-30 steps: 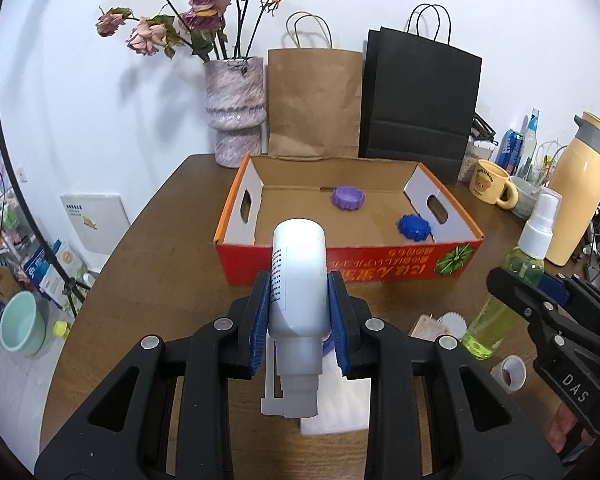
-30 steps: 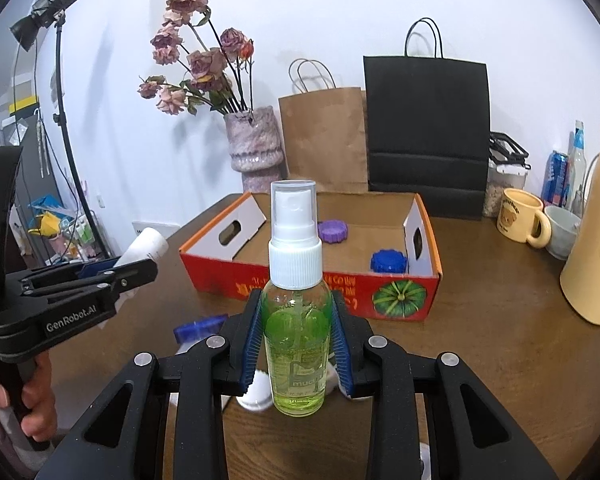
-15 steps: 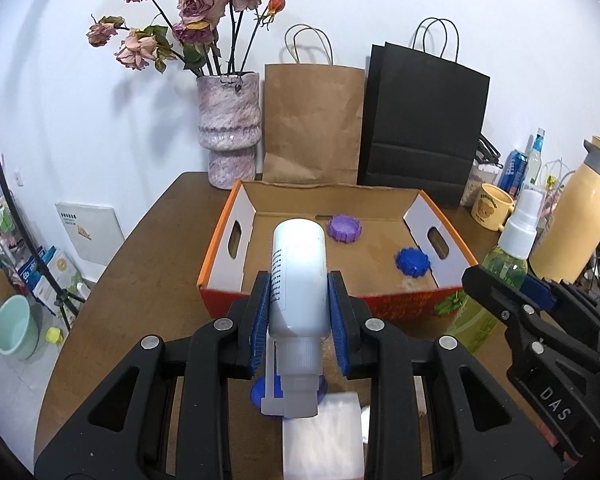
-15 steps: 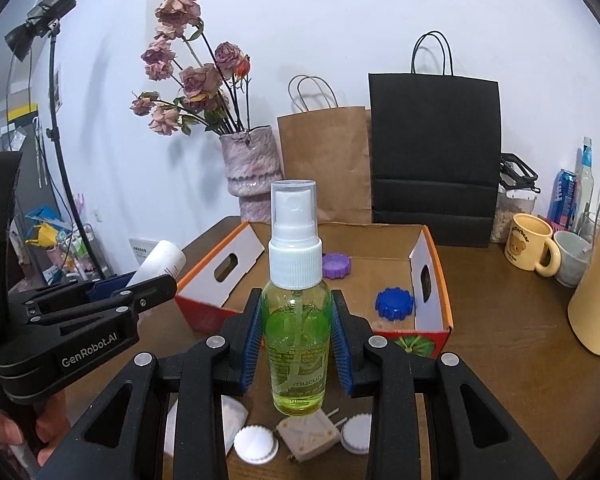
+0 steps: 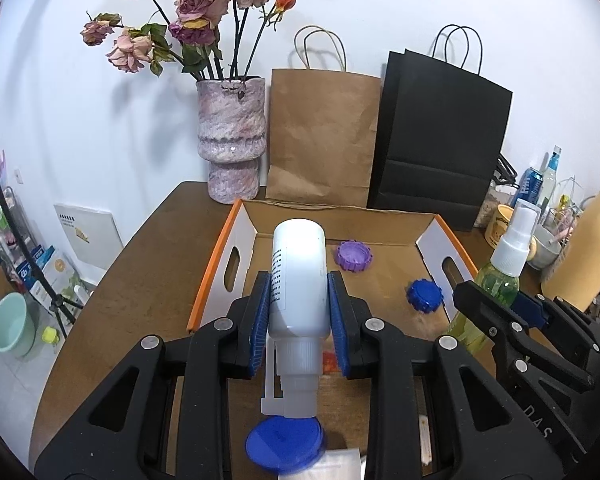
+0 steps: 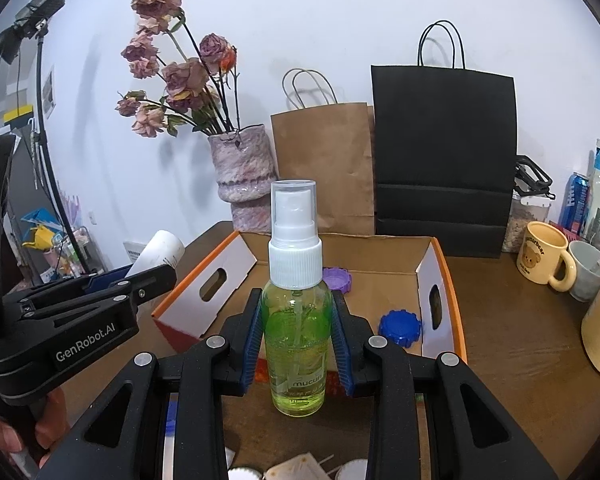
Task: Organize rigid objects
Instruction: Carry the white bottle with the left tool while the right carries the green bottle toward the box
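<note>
**Two bottles are travelling toward the open box**

The cardboard box (image 5: 236,264) is sitting on the wooden table (image 5: 140,280), directly ahead of both tongs and a little below them, with its open top facing up. A purple cap (image 5: 354,256) and a blue cap (image 5: 424,295) are lying on its floor.

The left gripper (image 5: 298,332) is clamping the white bottle (image 5: 298,276) at its body, upside down, so the long axis is pointing up and slightly forward.

The right gripper (image 6: 298,344) is squeezing the green spray bottle (image 6: 298,328), which is standing upright.

Judging from both views, the left hand is somewhat nearer to the box's near wall, and each bottle must pass over this wall before being released.
</note>
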Demonstrator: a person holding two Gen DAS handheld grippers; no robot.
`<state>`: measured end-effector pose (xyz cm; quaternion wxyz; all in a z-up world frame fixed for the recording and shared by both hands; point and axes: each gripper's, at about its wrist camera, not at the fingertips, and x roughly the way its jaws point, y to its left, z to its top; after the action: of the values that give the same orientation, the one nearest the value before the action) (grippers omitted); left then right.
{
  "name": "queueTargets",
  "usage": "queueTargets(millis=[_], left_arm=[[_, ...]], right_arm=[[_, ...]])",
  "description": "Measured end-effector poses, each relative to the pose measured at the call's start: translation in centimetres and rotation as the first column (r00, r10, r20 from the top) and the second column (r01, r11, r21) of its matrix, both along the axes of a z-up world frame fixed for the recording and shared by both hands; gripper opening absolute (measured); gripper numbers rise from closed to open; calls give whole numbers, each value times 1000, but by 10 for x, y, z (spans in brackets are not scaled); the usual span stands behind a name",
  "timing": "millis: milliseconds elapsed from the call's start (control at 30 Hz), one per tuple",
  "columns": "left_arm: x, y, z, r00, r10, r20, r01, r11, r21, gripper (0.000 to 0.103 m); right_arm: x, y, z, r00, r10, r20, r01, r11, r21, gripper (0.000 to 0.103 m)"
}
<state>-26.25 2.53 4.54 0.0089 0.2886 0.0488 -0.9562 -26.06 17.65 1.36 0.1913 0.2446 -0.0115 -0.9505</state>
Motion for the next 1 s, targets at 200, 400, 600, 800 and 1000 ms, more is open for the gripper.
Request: queueTargets(millis=[200,400,600,800,1000], left_arm=[[-24,1,-4,1000,7,15,-7,1000,-3,24],[-44,3,-9,1000,19,23,-19,1000,-7,24],[-62,3,-12,999,27,28,-27,1000,-11,24],[-81,3,-18,999,33,37,-32,999,-21,24],[-98,2,-25,998,43,53,-41,999,-33,24]], right_arm=[[-24,0,-3,1000,-11,19,11,1000,5,35],[-47,0,-9,999,-22,44,21,1000,19,35],[-66,1,-15,998,-32,63,30,999,36,35],[-84,0,-20,996,-37,85,32,998,56,35],[-101,-1,-27,993,-38,111,29,997,76,35]])
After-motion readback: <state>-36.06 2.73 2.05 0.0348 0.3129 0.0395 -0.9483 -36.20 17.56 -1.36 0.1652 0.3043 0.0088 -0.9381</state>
